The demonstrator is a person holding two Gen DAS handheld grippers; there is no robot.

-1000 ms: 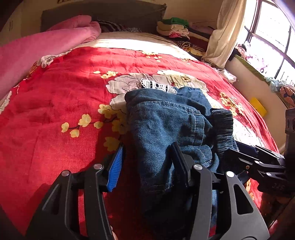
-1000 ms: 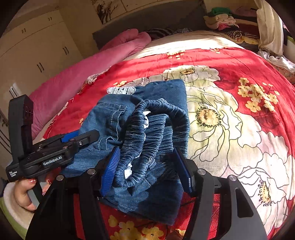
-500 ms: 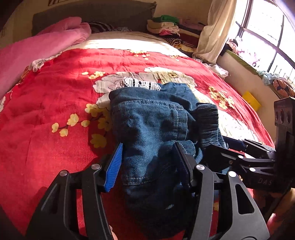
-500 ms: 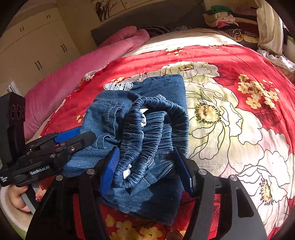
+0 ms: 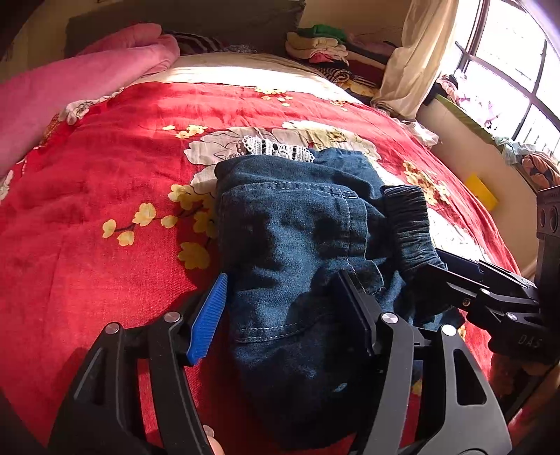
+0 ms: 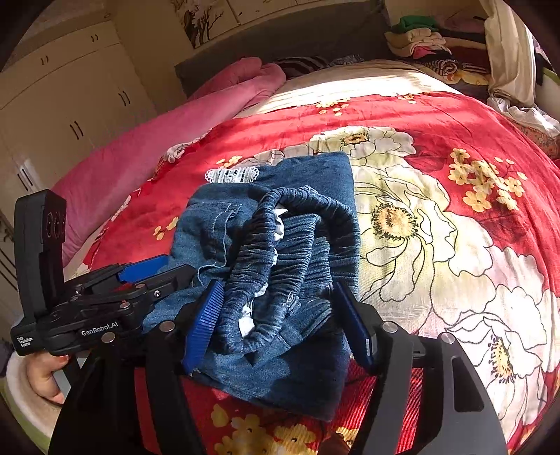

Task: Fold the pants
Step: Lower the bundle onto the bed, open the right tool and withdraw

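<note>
While the folded blue denim pants (image 5: pixel 301 252) lie bunched on the red floral bedspread (image 5: pixel 87 210), both the left gripper (image 5: pixel 283 308) and right gripper (image 6: pixel 276 315) straddle them, jaws opening, pads not pressing.

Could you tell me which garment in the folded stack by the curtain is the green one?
The top one; those beneath it are cream, pink and dark.

I see open red bedspread (image 5: pixel 87 245) to the left of the folded pants (image 5: pixel 297 252) and again to their right, so either side is free to pass. Beyond the pants, a pink quilt (image 5: pixel 70 87) and stacked clothes (image 5: pixel 322 45) block the headboard end.
</note>
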